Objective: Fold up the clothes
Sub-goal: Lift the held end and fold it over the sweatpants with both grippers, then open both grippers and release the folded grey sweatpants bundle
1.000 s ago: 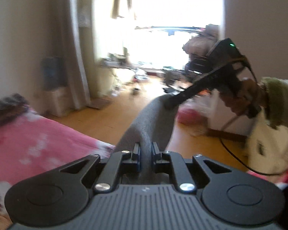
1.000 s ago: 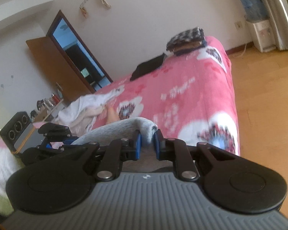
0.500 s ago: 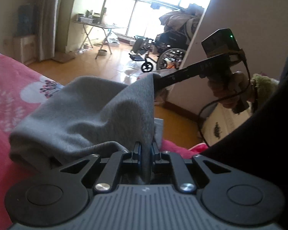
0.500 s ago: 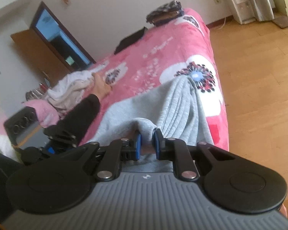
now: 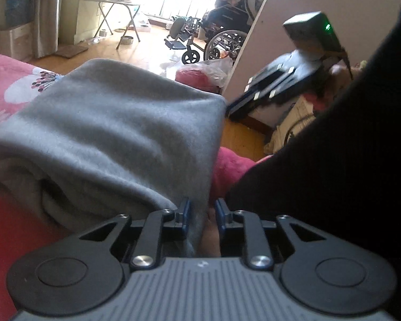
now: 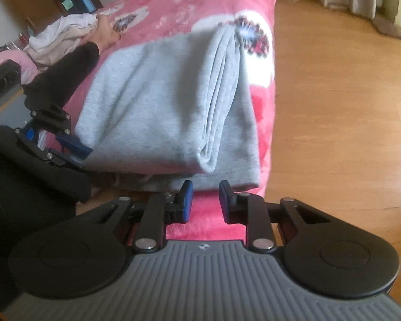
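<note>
**Grey garment folded at the bed's corner, both grippers open**

The grey garment (image 6: 157,101) lies folded on the pink floral blanket (image 6: 205,5), close to the bed's long edge, where the blanket drops to the wooden floor (image 6: 334,107). One flap of it hangs over that edge. Beyond the edge the floor is bare and wide, with open room on that side; on the other side a person's dark sleeve (image 6: 64,69) and hand (image 6: 107,30) rest on the blanket near a heap of pale clothes (image 6: 61,36).

The right gripper (image 6: 205,200) sits just short of the garment's near hem, its blue-padded jaws parted with only pink blanket between them; it holds nothing. The left gripper (image 6: 53,136), seen from the right wrist view, is at the garment's opposite near corner. In its own view, the left gripper (image 5: 200,214) has its jaws apart, and a grey fold of the garment (image 5: 115,123) lies loosely against the left pad without being pinched.

The fabric is thick, soft fleece, light grey, doubled over into several layers. A rounded ridge of stacked folds runs lengthwise along its top, and the near hem lies roughly straight, with a lower layer showing beneath it.

Past the bed, the left wrist view shows a wheelchair (image 5: 214,37) and a folding table (image 5: 115,8) by a bright window.
</note>
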A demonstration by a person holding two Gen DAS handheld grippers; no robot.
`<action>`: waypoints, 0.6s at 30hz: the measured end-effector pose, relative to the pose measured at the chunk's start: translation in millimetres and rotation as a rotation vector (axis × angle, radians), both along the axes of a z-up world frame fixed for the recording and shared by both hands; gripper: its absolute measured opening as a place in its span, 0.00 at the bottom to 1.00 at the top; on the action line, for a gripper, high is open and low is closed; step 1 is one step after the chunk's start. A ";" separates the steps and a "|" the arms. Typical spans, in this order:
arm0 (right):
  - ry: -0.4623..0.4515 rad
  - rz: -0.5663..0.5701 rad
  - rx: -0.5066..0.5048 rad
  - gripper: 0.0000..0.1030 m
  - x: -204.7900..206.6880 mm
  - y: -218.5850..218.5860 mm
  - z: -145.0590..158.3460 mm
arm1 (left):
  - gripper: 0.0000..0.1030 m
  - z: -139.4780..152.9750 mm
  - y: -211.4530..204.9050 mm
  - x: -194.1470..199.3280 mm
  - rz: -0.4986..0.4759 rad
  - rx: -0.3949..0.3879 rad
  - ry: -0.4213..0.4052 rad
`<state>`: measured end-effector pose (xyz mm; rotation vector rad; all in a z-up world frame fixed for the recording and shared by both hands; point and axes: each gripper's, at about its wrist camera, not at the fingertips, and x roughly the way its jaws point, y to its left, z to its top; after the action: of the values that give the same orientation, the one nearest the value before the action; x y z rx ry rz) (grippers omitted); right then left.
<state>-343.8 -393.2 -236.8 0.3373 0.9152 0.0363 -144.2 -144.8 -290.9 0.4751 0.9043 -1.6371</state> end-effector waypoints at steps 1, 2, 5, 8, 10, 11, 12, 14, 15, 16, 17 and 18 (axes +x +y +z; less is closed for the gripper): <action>0.006 -0.003 -0.012 0.21 -3.0 0.6 4.4 | 0.24 -0.5 3.1 0.9 0.005 0.007 0.009; 0.009 -0.007 -0.024 0.21 -5.9 1.1 9.1 | 0.26 -1.1 6.1 0.7 0.013 0.014 0.020; -0.098 0.005 -0.026 0.21 1.9 2.9 37.0 | 0.30 -2.2 15.1 3.0 0.042 0.028 0.051; -0.163 0.083 -0.005 0.21 30.6 15.9 44.9 | 0.30 -1.6 23.9 8.5 0.092 0.030 0.084; -0.161 0.158 0.023 0.21 56.1 28.6 33.7 | 0.31 -0.5 28.6 13.9 0.128 0.025 0.102; -0.142 0.185 0.041 0.21 66.8 33.2 23.4 | 0.32 0.9 31.8 16.9 0.147 0.019 0.107; -0.092 0.203 0.043 0.21 76.0 38.0 6.5 | 0.34 2.5 34.8 20.0 0.167 0.013 0.111; 0.005 0.239 0.045 0.21 94.2 47.7 -26.9 | 0.39 5.3 42.6 26.5 0.214 -0.004 0.110; 0.008 0.246 0.035 0.21 95.1 49.7 -36.7 | 0.40 6.3 46.7 30.1 0.236 -0.012 0.110; 0.011 0.253 0.026 0.21 96.0 51.6 -45.9 | 0.40 6.9 50.4 34.1 0.260 -0.020 0.112; 0.001 0.258 0.031 0.21 95.5 50.0 -43.6 | 0.40 8.4 54.6 39.3 0.289 -0.029 0.115; 0.018 0.249 0.043 0.21 97.1 46.9 -41.1 | 0.40 9.1 57.2 43.6 0.328 -0.035 0.117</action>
<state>-246.7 -346.3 -278.0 0.2626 0.9711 0.2828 -100.6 -87.6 -281.8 0.1951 0.9823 -1.3878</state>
